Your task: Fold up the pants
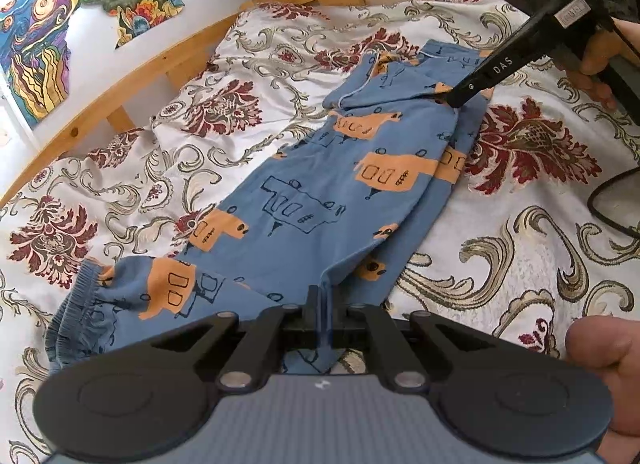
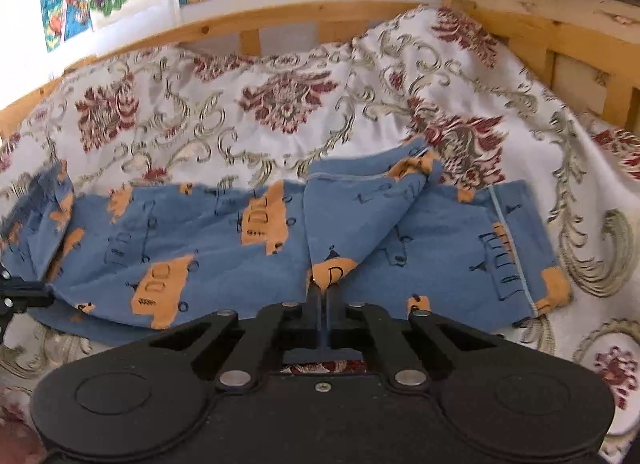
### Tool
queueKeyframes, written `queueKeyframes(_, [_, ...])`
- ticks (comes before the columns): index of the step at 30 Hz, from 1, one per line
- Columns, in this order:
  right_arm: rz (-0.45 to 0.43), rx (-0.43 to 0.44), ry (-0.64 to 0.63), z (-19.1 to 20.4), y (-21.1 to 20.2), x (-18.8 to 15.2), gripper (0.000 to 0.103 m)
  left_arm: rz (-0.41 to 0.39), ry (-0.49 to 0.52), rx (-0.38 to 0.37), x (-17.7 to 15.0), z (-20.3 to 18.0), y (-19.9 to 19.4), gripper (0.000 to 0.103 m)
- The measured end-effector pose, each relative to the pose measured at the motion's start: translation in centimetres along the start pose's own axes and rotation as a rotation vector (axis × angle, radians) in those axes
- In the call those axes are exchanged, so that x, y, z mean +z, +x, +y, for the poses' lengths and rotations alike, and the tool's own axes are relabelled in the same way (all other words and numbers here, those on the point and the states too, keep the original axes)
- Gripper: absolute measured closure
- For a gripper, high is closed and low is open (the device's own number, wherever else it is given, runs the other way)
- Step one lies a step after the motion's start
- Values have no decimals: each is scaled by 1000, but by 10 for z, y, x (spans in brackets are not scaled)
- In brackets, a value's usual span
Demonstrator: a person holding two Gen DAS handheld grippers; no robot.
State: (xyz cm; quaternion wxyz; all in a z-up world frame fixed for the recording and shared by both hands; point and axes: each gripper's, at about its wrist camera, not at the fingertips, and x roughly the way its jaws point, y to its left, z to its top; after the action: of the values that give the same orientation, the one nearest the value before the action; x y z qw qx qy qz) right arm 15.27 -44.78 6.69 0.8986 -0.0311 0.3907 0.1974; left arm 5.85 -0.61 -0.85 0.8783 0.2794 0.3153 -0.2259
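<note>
Blue pants (image 1: pixel 312 200) with orange and dark prints lie lengthwise on the bed, elastic waistband (image 1: pixel 76 304) at the near left. My left gripper (image 1: pixel 325 296) is shut on the crotch-side edge of the pants near the waist. My right gripper (image 1: pixel 450 98) shows in the left wrist view, shut on a leg hem at the far end. In the right wrist view the pants (image 2: pixel 200 248) stretch left to right, and my right gripper (image 2: pixel 323 296) pinches a leg end, which is lifted and partly folded over. The left gripper (image 2: pixel 16 296) shows at the left edge.
The bedspread (image 1: pixel 520 264) is white with red and grey floral patterns. A wooden bed frame (image 1: pixel 132 72) runs along the far side below a wall with colourful pictures (image 1: pixel 36 52). A black cable (image 1: pixel 608 204) lies at the right. The headboard (image 2: pixel 560 44) carries bundled cloth.
</note>
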Motion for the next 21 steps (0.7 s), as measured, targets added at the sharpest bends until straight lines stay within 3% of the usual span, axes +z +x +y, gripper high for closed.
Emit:
queueKeyframes(4, [-12,4,-4,1,-18,-3,103,-13,-8,-2,0,2,-10,102])
queueKeyframes(13, [30,-16,10,0,0,-26,101,19,73,4,-11,-17,-1,102])
queueKeyframes(16, [34,-26,32,-3,2,-29,84,32,76,0,-10,-17,2,101])
queueKeyframes(18, [21,-25,45,-6,-2,-31,77,41,48,-23,-8,-13,1,96])
queueKeyframes(19, [16,-23,44,-6,-4,-31,72,43,16,-53,-8,-8,-1,93])
queueKeyframes(21, [-6,-21,30,-7,-9,-29,64,53,-81,-126,-5,4,-5,76])
